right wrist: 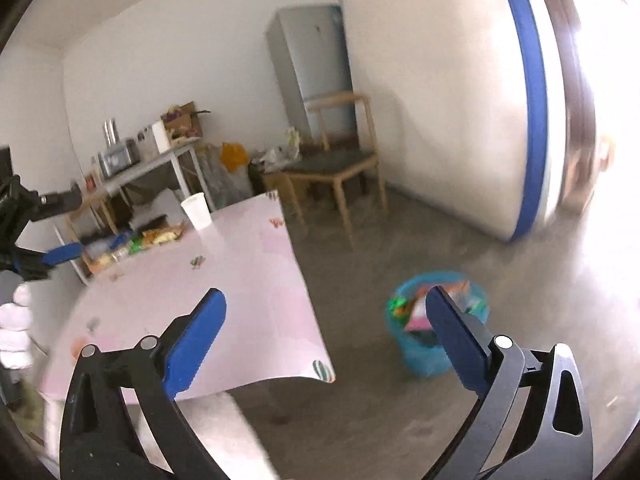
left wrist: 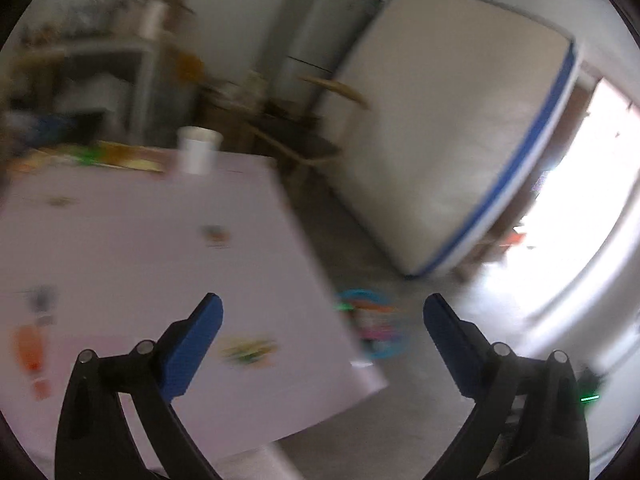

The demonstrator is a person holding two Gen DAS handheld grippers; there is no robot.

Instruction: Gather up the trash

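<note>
A blue bin point(right wrist: 416, 354) full of colourful wrappers stands on the floor right of the pink table point(right wrist: 248, 292). It also shows blurred as the bin point(left wrist: 394, 346) in the left wrist view. A white paper cup point(right wrist: 196, 210) and a heap of snack wrappers point(right wrist: 160, 236) sit at the table's far end; the cup point(left wrist: 196, 152) and wrappers point(left wrist: 104, 156) are blurred in the left wrist view. My right gripper point(right wrist: 325, 296) is open and empty above the table's near right corner. My left gripper point(left wrist: 323, 308) is open and empty over the table edge; the left gripper point(right wrist: 66, 226) also appears at the left.
A wooden chair point(right wrist: 340, 168) stands beyond the table, with a grey fridge point(right wrist: 308, 72) behind it. A big mattress point(right wrist: 440, 100) leans on the right wall. A cluttered shelf table point(right wrist: 160, 156) with a microwave is at the back left. Small coloured marks dot the tabletop.
</note>
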